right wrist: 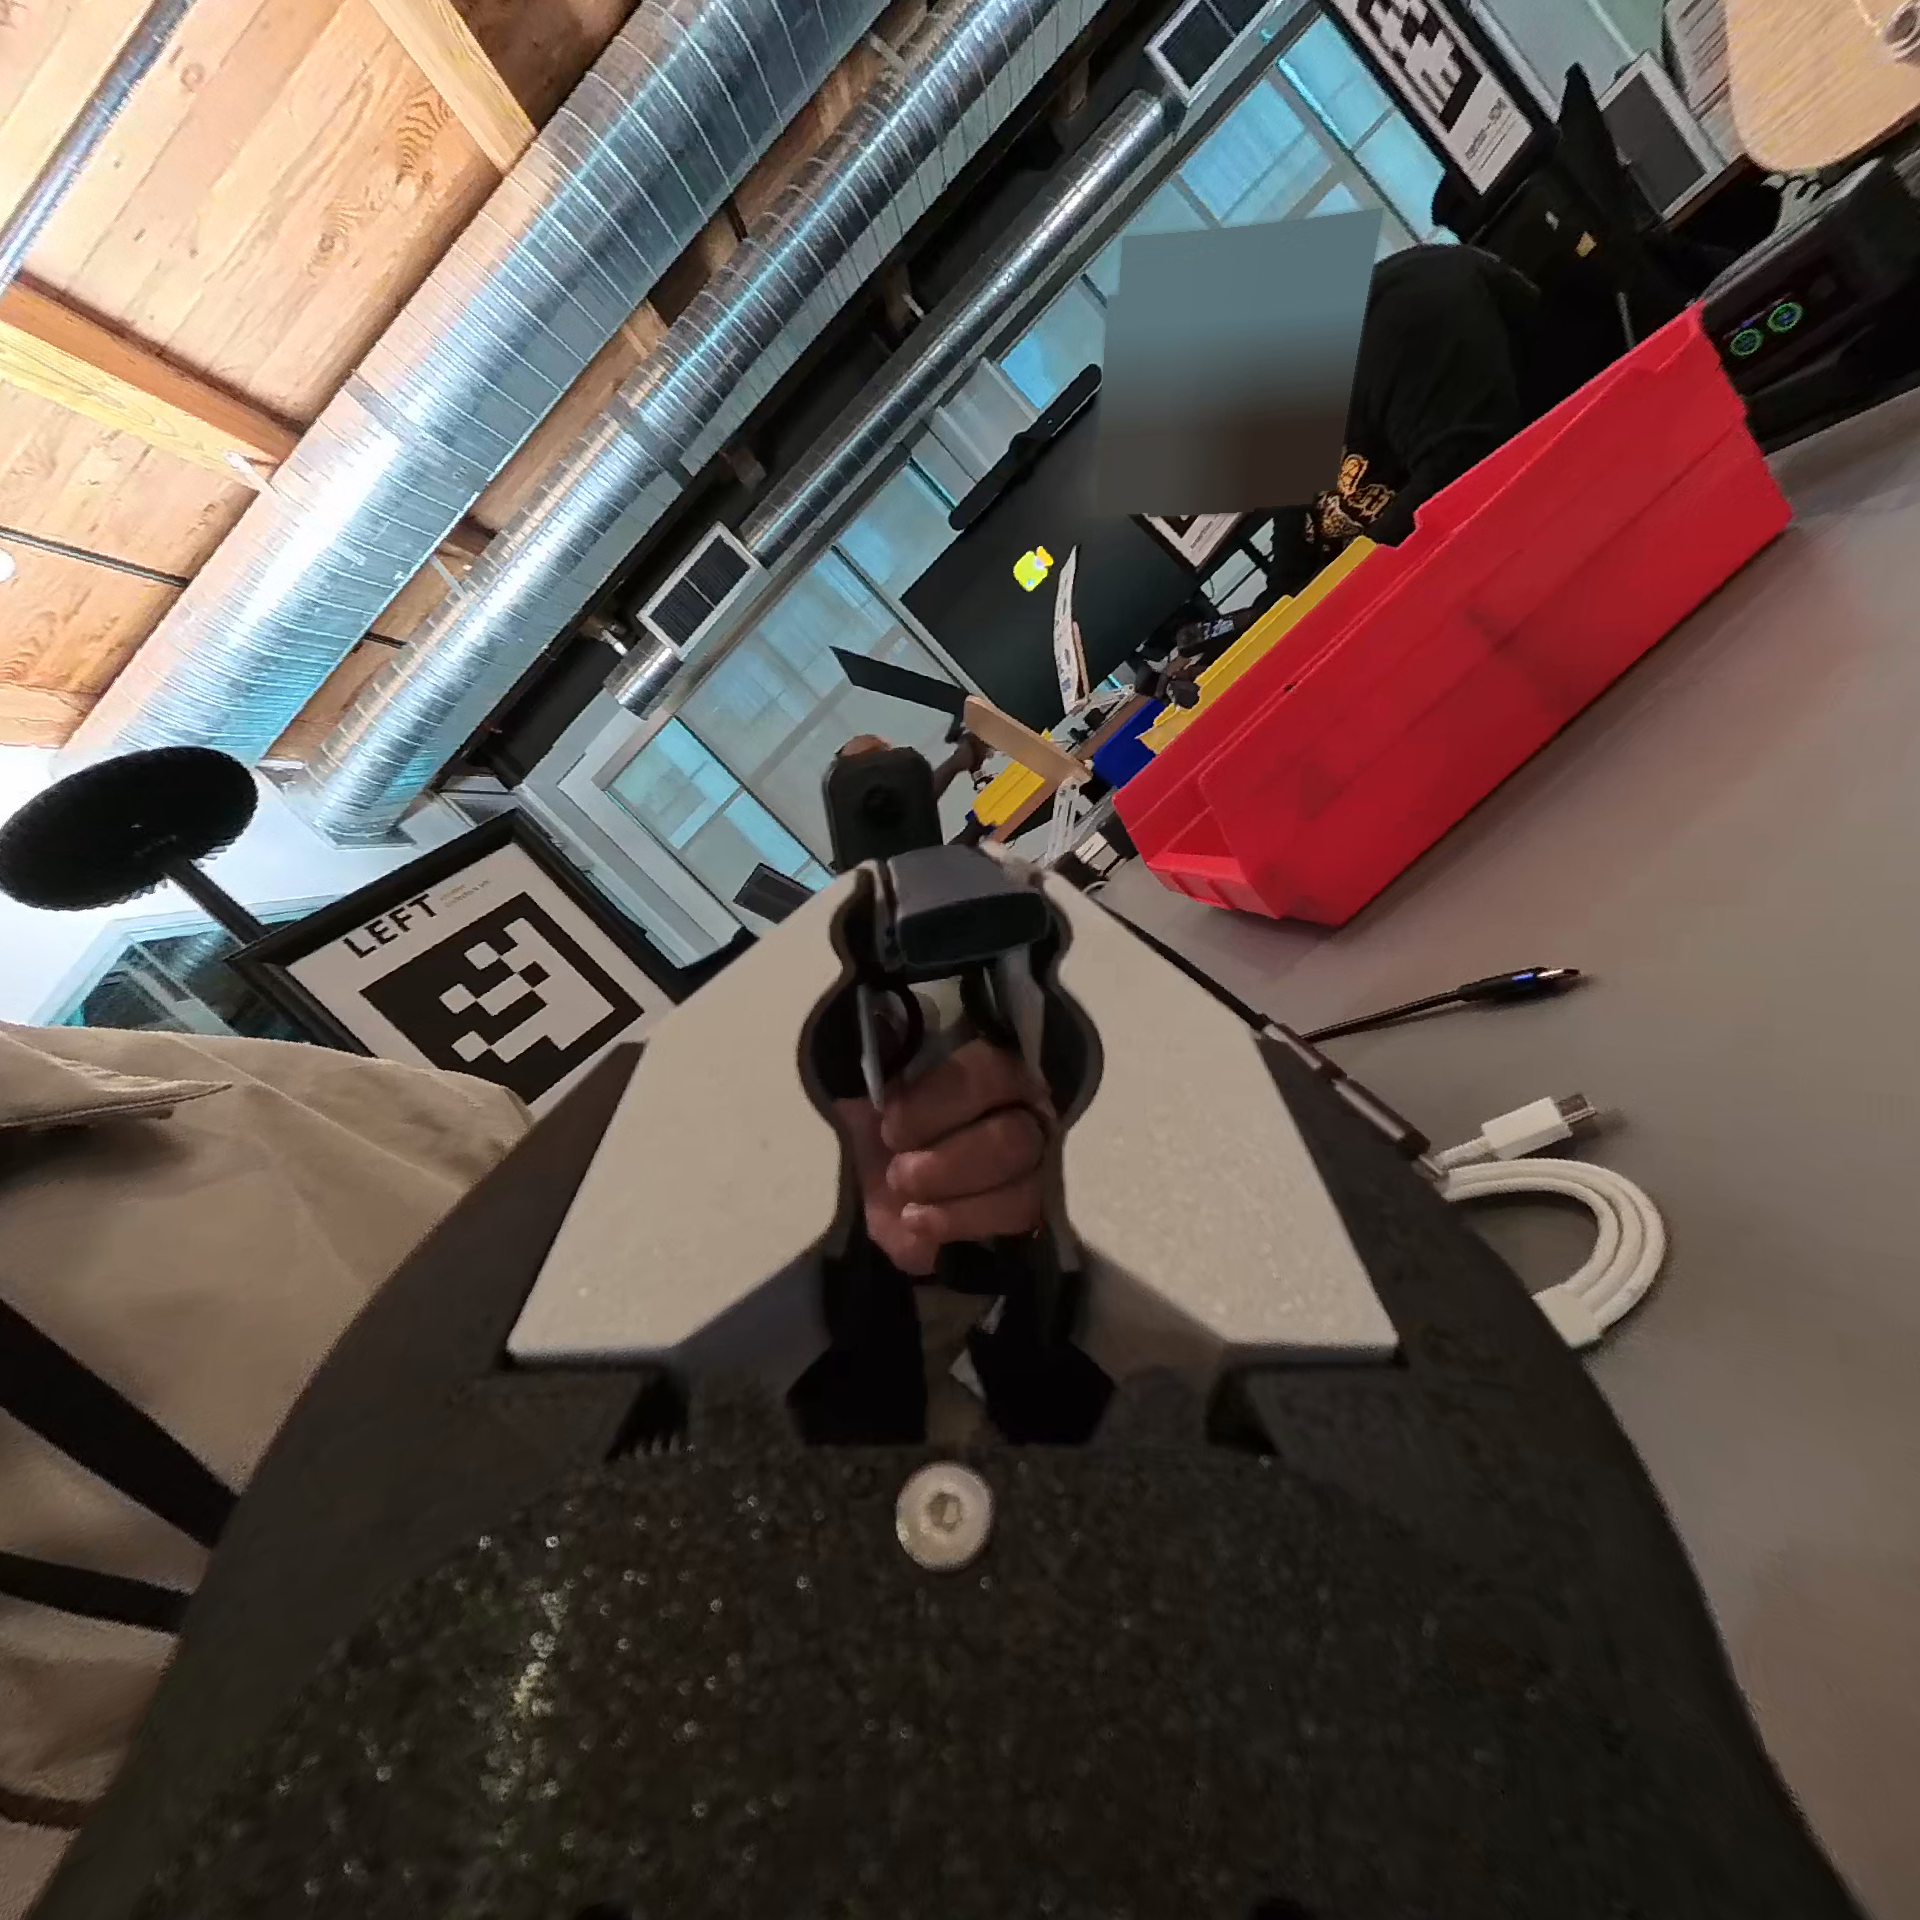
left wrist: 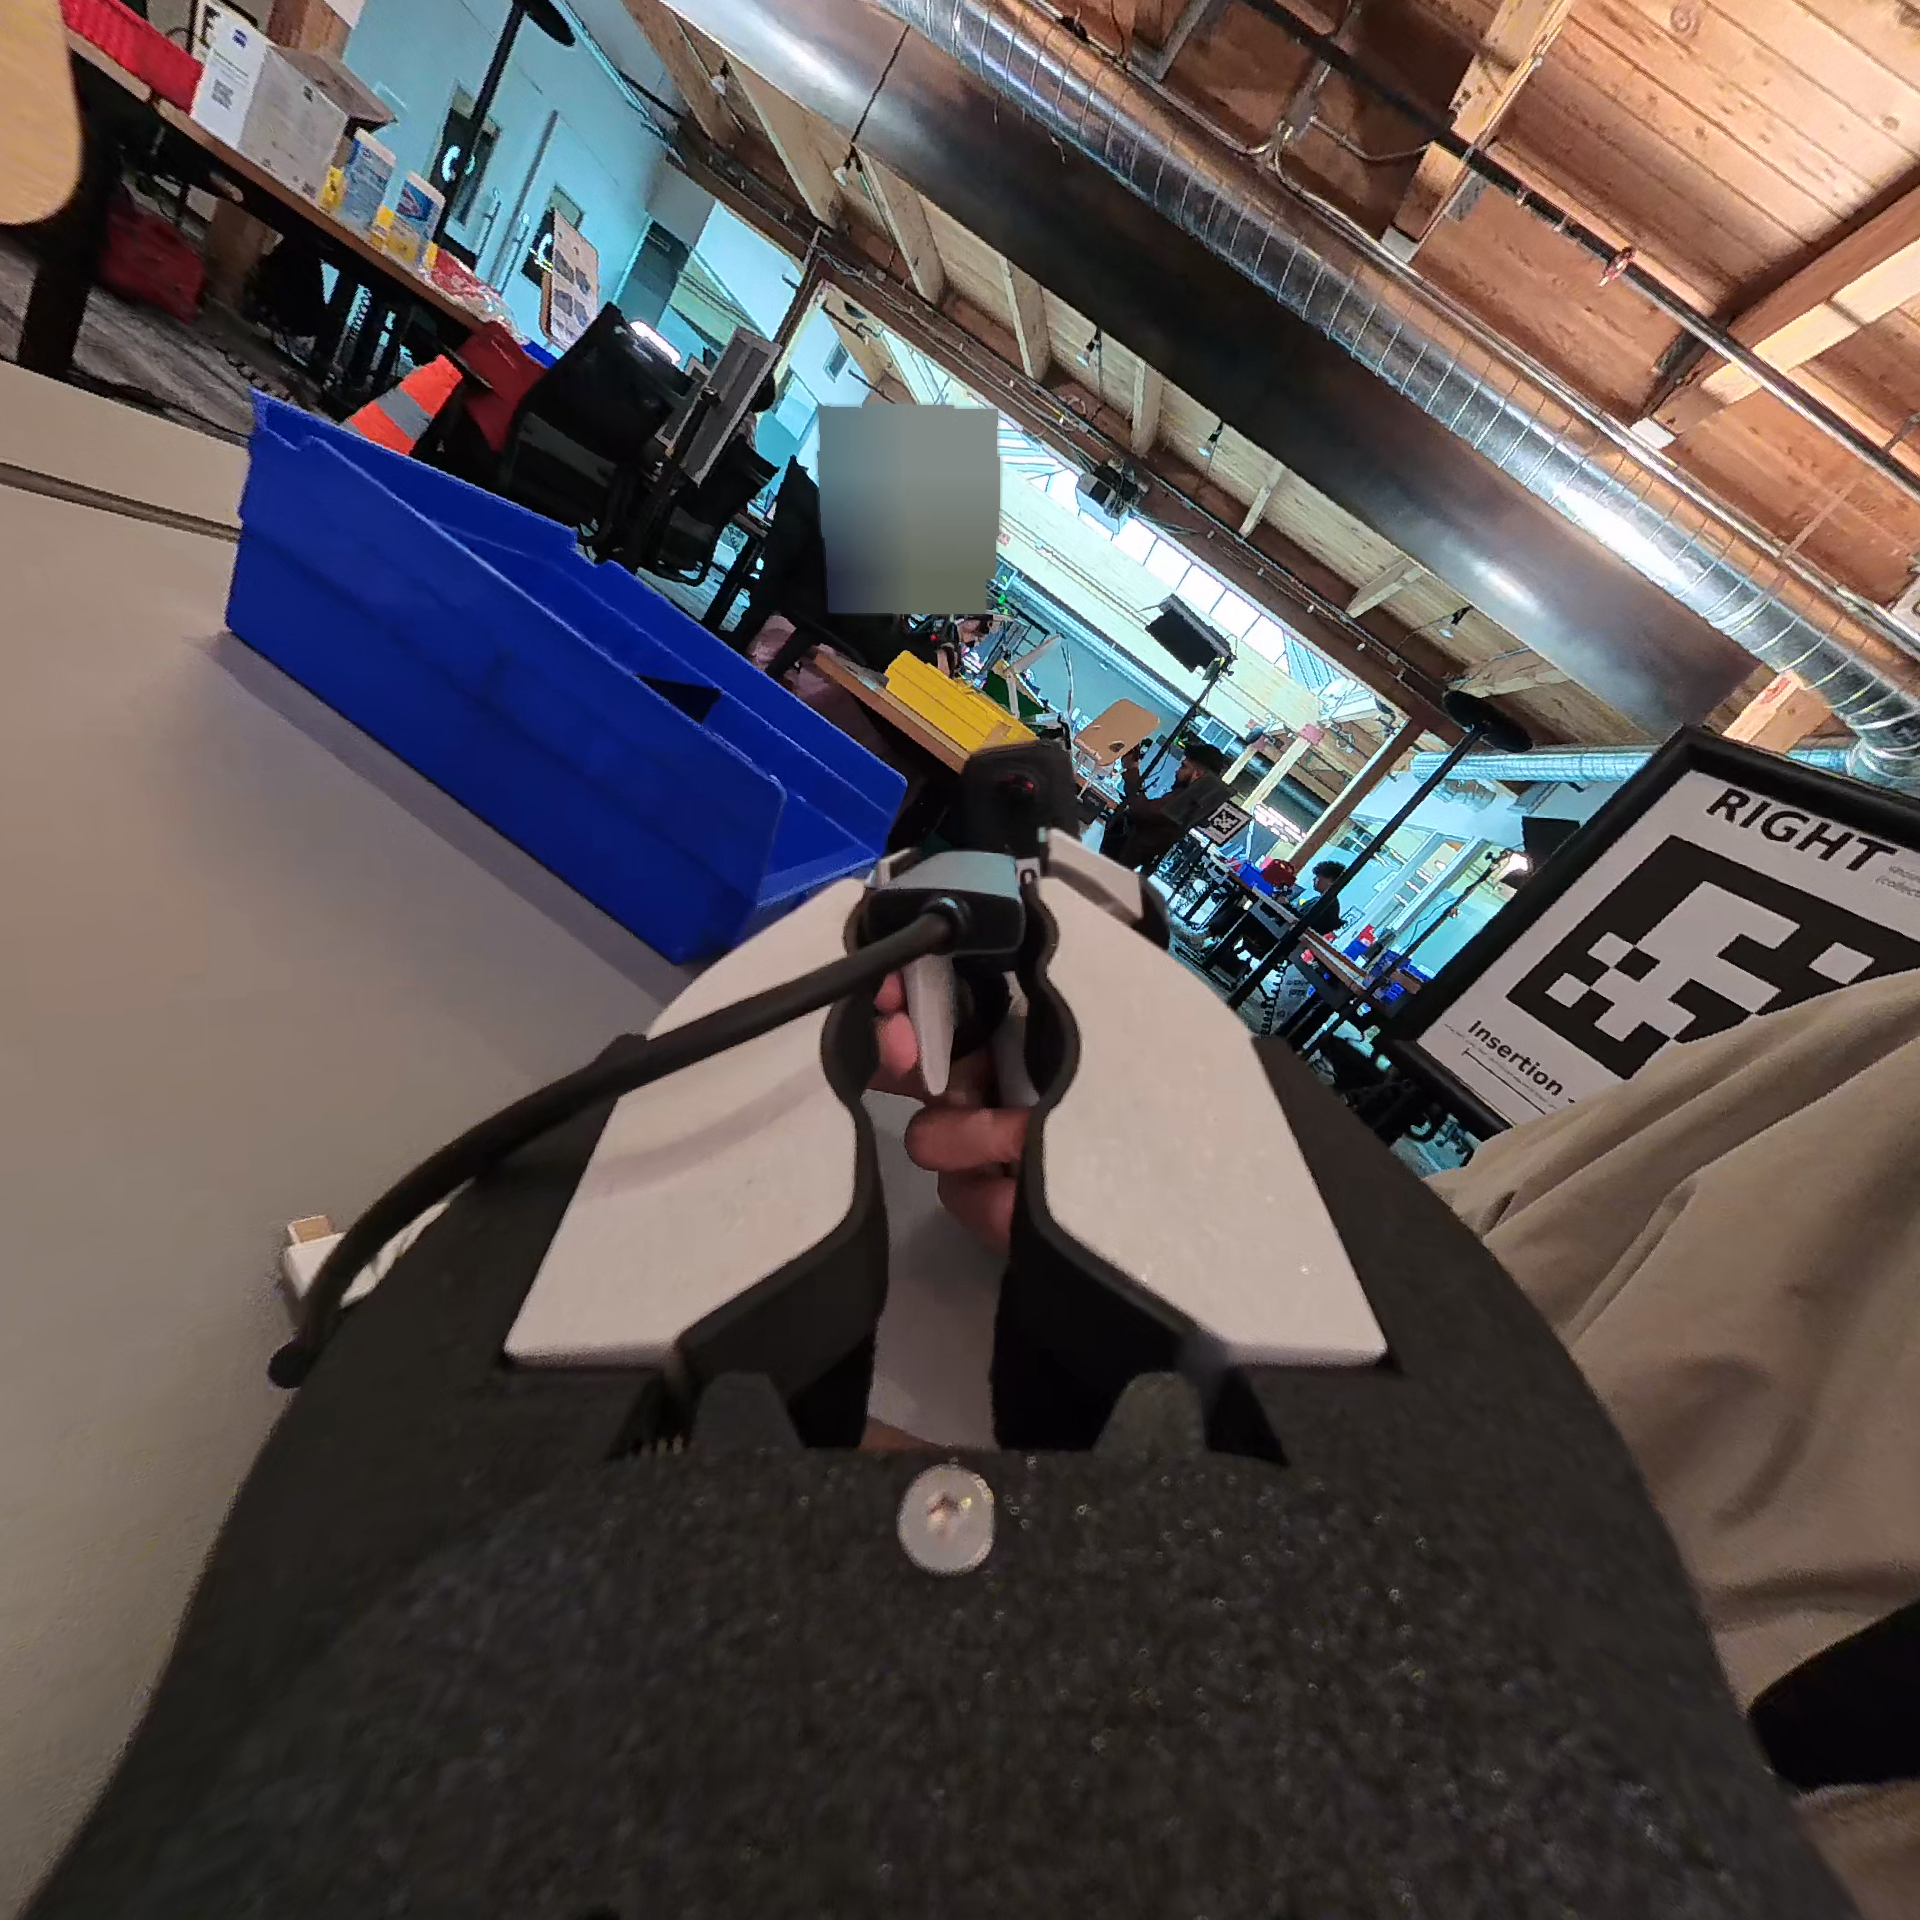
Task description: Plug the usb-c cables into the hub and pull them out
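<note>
A grey USB hub (left wrist: 951,902) with its own black lead (left wrist: 623,1060) is held above the grey table (left wrist: 156,935). My left gripper (left wrist: 961,914) is shut on the lead end of the hub. My right gripper (right wrist: 961,925) is shut on the opposite end of the hub (right wrist: 961,914). The two grippers face each other, and each view shows the other's camera and the hand holding it. A black USB-C cable (right wrist: 1496,987) and a coiled white USB-C cable (right wrist: 1558,1216) lie loose on the table, to the right in the right wrist view. I see no cable plugged into the hub.
A blue bin (left wrist: 540,675) stands on the table beyond the left gripper. A red bin (right wrist: 1455,675) stands beyond the right gripper. Framed marker boards (left wrist: 1714,935) (right wrist: 488,977) stand at the table edges. A small white block (left wrist: 312,1247) lies near the lead. A beige sleeve (left wrist: 1662,1299) is close by. The small white block (left wrist: 312,1247) is about 15 cm from both grippers' fingertips.
</note>
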